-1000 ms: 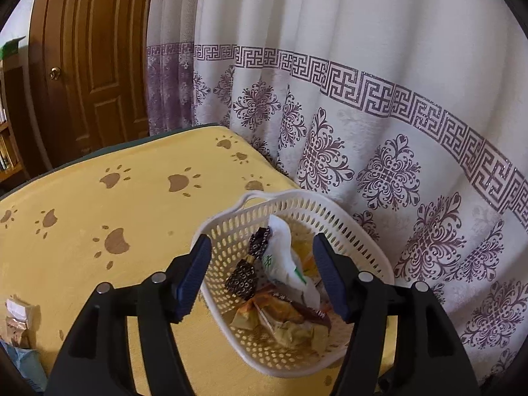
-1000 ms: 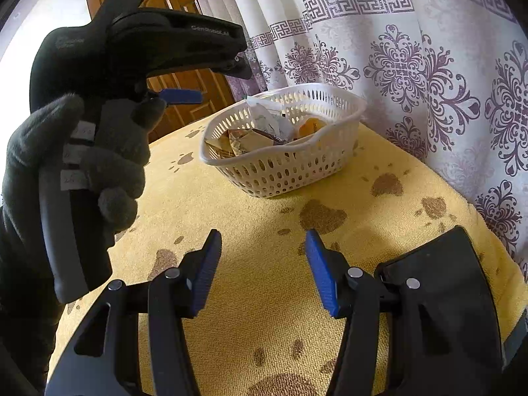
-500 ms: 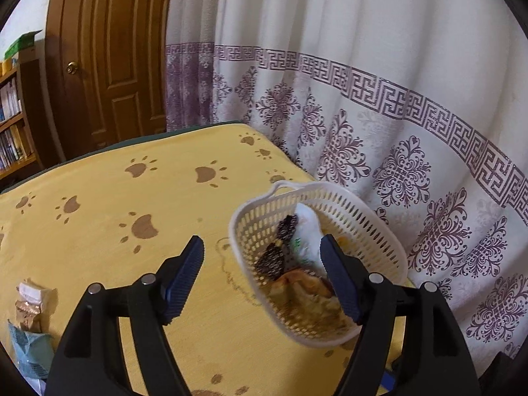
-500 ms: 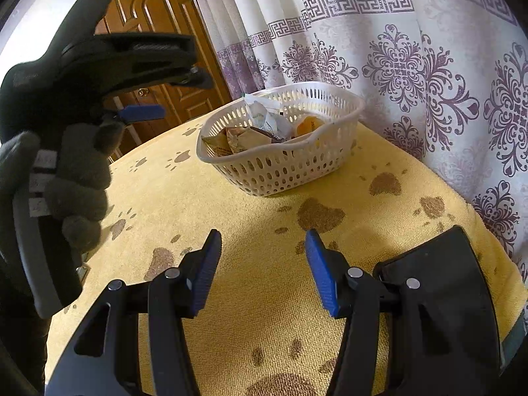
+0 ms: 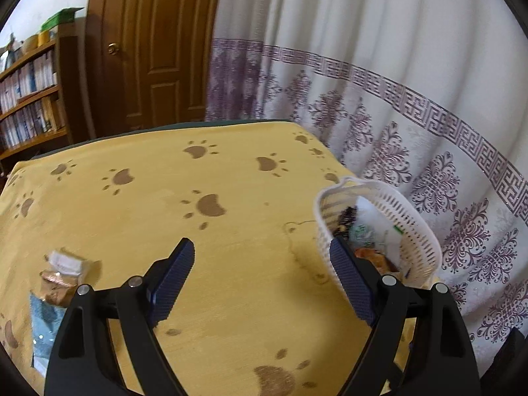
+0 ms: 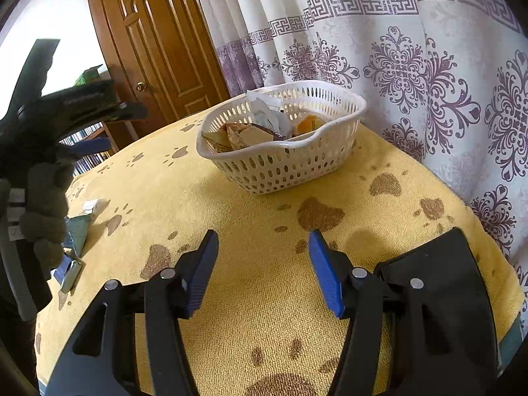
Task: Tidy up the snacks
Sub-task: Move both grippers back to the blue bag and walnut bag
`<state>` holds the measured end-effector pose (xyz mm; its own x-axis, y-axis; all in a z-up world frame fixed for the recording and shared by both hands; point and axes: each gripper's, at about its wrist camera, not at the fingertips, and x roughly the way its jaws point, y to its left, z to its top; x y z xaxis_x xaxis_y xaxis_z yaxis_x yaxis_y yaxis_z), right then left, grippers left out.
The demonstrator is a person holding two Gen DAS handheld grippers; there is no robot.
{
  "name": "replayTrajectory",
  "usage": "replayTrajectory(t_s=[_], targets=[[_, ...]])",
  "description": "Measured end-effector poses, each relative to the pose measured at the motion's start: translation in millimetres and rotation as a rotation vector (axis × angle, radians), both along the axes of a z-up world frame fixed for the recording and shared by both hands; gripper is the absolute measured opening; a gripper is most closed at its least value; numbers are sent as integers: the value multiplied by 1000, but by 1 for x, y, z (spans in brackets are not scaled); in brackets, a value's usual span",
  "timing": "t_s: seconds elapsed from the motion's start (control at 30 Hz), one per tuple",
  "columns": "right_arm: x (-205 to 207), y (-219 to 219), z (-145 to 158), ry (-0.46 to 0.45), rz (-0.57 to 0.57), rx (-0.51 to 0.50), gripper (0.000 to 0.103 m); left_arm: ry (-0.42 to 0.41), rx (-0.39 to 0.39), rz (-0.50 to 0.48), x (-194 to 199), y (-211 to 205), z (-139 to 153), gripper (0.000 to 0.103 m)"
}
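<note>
Snacks (image 5: 56, 283) in crinkled foil and paper wrappers lie loose at the lower left of the left wrist view. Nearest, the left gripper (image 5: 260, 277) spreads its ribbed blue pads, jaws opening over bare yellow paw-print terry cloth (image 5: 231, 241). The right gripper (image 6: 264, 264) also widens, nothing between. Further up, a perforated white plastic basket (image 6: 283, 165) holds more packets by the patterned curtain (image 6: 429, 66).

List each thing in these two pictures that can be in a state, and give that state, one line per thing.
Left gripper: jaws opening, nothing between them.
Right gripper: jaws opening, empty.
Basket: upright on the table, partly filled with snacks.
Loose snack packets: lying on the cloth, outside the basket.
Door: closed.
</note>
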<state>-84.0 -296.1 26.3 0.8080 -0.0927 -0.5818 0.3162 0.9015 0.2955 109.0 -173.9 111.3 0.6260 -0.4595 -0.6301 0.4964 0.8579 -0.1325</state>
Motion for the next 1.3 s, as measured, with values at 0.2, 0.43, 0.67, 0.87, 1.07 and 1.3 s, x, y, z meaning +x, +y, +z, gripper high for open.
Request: replayTrajectory(t_s=[0.2,0.43,0.67,0.87,1.07,1.3], targets=[[4,5,0,16,22,-21,59,-11,17,77,3,40,0,84],[7,11,1,37,38,-62,59,-24,19,181,8,100,5,84],[15,23,7,55,108,-32,59,-26,-15,296,13,163,10,85],[30,63,19,40,266,-65,68,-18,-44,386,15,213,9,85],[52,117,27,39,457,-86,68,4,-84,466,14,253,2,85],[77,167,26,65,581,-77,68,39,-120,523,10,288,-14,85]])
